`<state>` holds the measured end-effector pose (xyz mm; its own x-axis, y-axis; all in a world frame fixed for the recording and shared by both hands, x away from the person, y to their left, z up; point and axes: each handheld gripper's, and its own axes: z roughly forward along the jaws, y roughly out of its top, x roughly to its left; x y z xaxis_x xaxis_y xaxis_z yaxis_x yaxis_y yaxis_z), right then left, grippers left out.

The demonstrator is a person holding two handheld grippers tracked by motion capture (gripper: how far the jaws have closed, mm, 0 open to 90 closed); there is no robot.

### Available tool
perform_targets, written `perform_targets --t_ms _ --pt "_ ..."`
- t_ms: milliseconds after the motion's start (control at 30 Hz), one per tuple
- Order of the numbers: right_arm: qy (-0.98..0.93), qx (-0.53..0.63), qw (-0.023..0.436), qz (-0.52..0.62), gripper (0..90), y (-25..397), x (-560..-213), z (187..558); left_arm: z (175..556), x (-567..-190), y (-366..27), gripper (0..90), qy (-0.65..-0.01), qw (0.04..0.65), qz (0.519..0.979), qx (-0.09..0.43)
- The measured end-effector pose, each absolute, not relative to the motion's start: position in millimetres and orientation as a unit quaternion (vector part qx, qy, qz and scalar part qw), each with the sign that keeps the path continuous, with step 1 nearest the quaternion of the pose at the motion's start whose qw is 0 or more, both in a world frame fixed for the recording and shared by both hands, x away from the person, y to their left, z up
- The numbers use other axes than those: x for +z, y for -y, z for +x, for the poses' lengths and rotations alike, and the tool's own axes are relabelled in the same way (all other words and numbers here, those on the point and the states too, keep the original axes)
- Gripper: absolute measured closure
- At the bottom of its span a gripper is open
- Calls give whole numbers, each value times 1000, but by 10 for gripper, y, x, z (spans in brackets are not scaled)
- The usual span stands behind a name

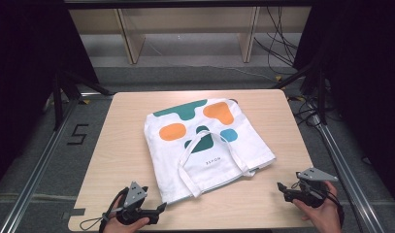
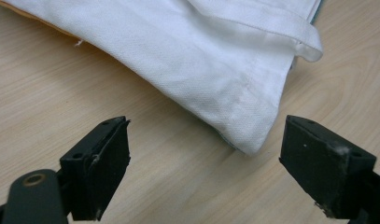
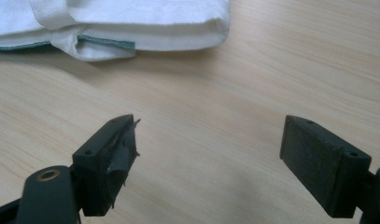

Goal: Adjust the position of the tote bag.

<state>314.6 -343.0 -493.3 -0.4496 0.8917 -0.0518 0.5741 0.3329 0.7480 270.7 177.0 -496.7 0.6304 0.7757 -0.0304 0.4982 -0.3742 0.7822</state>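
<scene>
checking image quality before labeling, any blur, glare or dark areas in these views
High view: even light on the table and tote bag, surroundings nearly black. Left gripper view: bag weave sharp, near jaws soft. Right gripper view: faint shadow beneath the bag's edge; no glare.

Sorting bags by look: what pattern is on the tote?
White tote bag with orange, teal and blue blobs; high view.

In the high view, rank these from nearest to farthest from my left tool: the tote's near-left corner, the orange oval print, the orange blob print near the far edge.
From the left tool:
1. Near-left corner of the white fabric tote bag, right ahead of the open jaws.
2. Orange oval print, on the bag's left half, mid-table.
3. Orange blob print, toward the bag's far right.
</scene>
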Motion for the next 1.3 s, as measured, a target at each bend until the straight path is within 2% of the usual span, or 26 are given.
perform_targets --t_ms 333,400,433,933,967,1033,1200,1233,1300 --pt "-778 337 228 478 195 3423 -4928 3149 2701 -4981 -1708 153 -399 390 811 175" --pt "-781 332 239 472 195 3436 -4932 3155 2701 -4964 -1716 165 -386 367 827 181" --pt "-777 334 234 479 194 3426 -4923 3151 2702 -4976 -1684 170 -382 358 828 201" --pt "-786 333 224 471 199 3382 -4946 3169 2756 -5068 -1474 176 -367 316 850 210" --pt "-785 330 214 478 200 3363 -4948 3167 2770 -5092 -1442 188 -373 319 846 211" --pt "-789 333 234 460 201 3376 -4964 3188 2795 -5088 -1429 199 -366 307 849 224" --pt "-788 332 235 462 207 3365 -4960 3182 2797 -5048 -1438 268 -364 321 847 216" --pt "-789 330 238 461 211 3367 -4956 3183 2797 -5018 -1471 352 -369 320 847 210" --pt "-787 329 236 467 212 3355 -4949 3173 2796 -5003 -1499 417 -371 320 844 217"
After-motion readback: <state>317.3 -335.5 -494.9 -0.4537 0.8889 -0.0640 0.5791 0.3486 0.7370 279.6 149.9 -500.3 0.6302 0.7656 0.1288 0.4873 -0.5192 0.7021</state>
